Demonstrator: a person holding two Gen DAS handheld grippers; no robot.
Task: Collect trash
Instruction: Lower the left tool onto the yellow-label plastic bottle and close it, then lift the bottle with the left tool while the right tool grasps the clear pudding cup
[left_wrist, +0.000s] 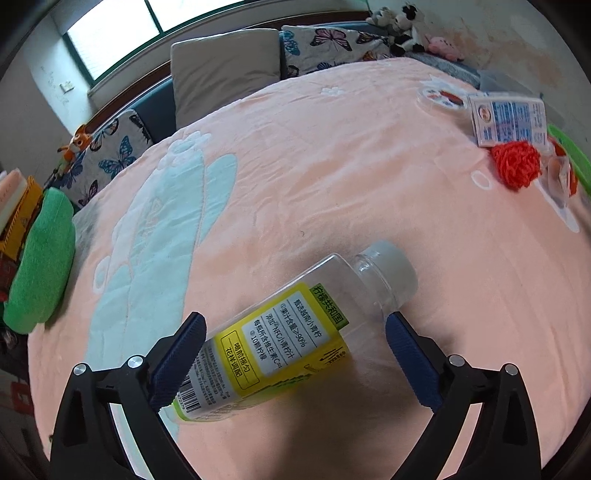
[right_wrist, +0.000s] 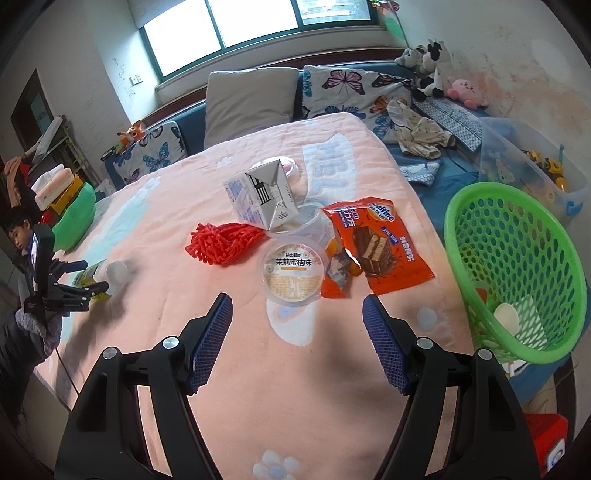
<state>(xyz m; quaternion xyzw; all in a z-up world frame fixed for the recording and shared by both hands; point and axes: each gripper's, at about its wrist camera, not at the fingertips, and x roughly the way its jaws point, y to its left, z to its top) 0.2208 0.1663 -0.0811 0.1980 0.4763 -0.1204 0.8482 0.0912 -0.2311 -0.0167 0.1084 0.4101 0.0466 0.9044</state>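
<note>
A clear plastic bottle (left_wrist: 288, 332) with a yellow label and white cap lies on its side on the pink blanket (left_wrist: 332, 166). My left gripper (left_wrist: 295, 318) is open around it: the left pad overlaps the bottle's base and the right pad stands clear of its neck. My right gripper (right_wrist: 297, 301) is open and holds nothing. Just beyond its tips sits a lidded dessert cup (right_wrist: 293, 273), with an orange snack wrapper (right_wrist: 384, 247), a white milk carton (right_wrist: 266, 195) and a red fuzzy bundle (right_wrist: 221, 243) around it. A green mesh basket (right_wrist: 509, 251) at the right holds some trash.
Pillows (right_wrist: 251, 99) and plush toys (right_wrist: 428, 70) line the headboard. A clear bin of toys (right_wrist: 535, 173) stands behind the basket. A green cushion (left_wrist: 40, 258) lies at the bed's left edge. A person (right_wrist: 22, 236) is at the left, holding the left gripper (right_wrist: 88, 280).
</note>
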